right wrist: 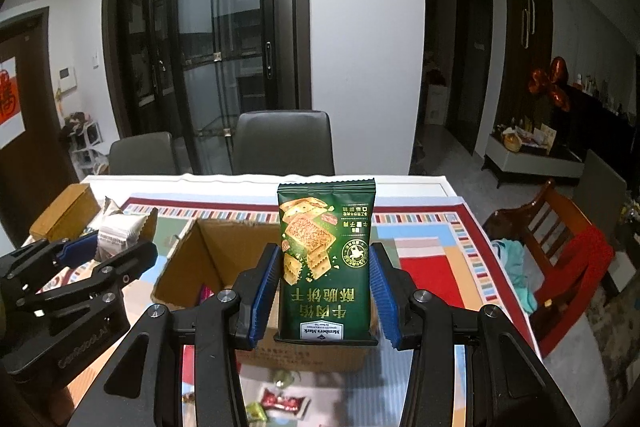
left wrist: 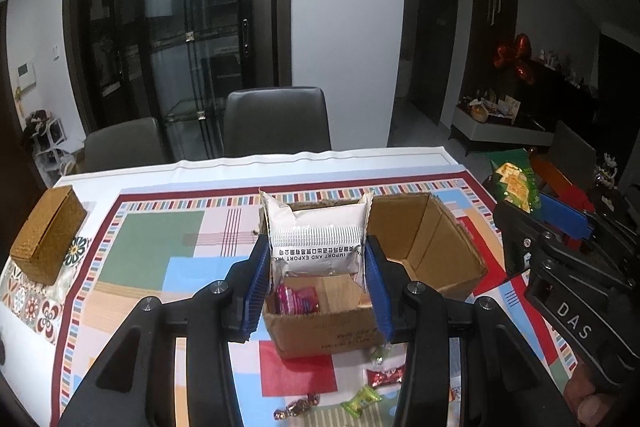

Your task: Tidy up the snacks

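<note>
A dim dining room with dark glass doors and grey chairs (right wrist: 283, 141) frames a table under a patchwork tablecloth (left wrist: 160, 247). On the cloth stands an open cardboard box (left wrist: 432, 247), its near section holding pink sweets (left wrist: 298, 301); a woven box (left wrist: 46, 235) sits well apart at the left edge. The left gripper (left wrist: 318, 283) is clamped on a silver snack packet (left wrist: 318, 239), held upright over the box's near section. The right gripper (right wrist: 326, 291) is clenched around a green cracker bag (right wrist: 326, 263), upright above the box's right side. Loose wrapped candies (left wrist: 360, 397) lie on the cloth just in front of the box. The step appears to be dropping each pack into its section: each should be lowered until its bottom edge is inside the walls before the fingers part, so neither tips over the rim or crushes the sweets below.
</note>
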Tool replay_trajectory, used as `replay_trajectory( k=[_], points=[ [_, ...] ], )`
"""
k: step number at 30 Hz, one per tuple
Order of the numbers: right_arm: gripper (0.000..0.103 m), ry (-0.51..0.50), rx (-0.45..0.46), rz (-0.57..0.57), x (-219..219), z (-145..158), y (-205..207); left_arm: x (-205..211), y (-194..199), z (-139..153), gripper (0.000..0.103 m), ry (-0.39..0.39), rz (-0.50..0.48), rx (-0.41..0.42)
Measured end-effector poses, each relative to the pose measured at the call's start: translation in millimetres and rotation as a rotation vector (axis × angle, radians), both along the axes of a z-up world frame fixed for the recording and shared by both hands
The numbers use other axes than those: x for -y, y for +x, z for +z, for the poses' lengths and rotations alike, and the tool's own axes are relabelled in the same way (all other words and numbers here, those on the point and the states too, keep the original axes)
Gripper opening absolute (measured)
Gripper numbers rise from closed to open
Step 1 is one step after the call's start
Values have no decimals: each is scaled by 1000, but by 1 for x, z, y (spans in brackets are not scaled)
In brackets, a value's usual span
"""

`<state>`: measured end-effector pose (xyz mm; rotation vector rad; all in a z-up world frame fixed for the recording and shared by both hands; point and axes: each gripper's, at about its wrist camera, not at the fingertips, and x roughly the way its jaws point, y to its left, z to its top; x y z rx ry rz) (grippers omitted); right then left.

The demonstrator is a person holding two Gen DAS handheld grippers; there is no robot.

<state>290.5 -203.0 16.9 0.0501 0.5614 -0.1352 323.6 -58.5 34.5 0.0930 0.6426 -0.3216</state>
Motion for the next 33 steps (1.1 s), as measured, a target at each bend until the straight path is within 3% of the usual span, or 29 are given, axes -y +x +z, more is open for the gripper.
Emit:
replay_trajectory(
  k=[16, 33],
  points=[
    [46, -5, -27, 14, 4, -22, 43, 13, 54, -27, 45, -25, -37, -45],
    [46, 1, -112, 34, 6, -45, 73, 19, 74, -57, 46, 1, -41, -120]
  ],
)
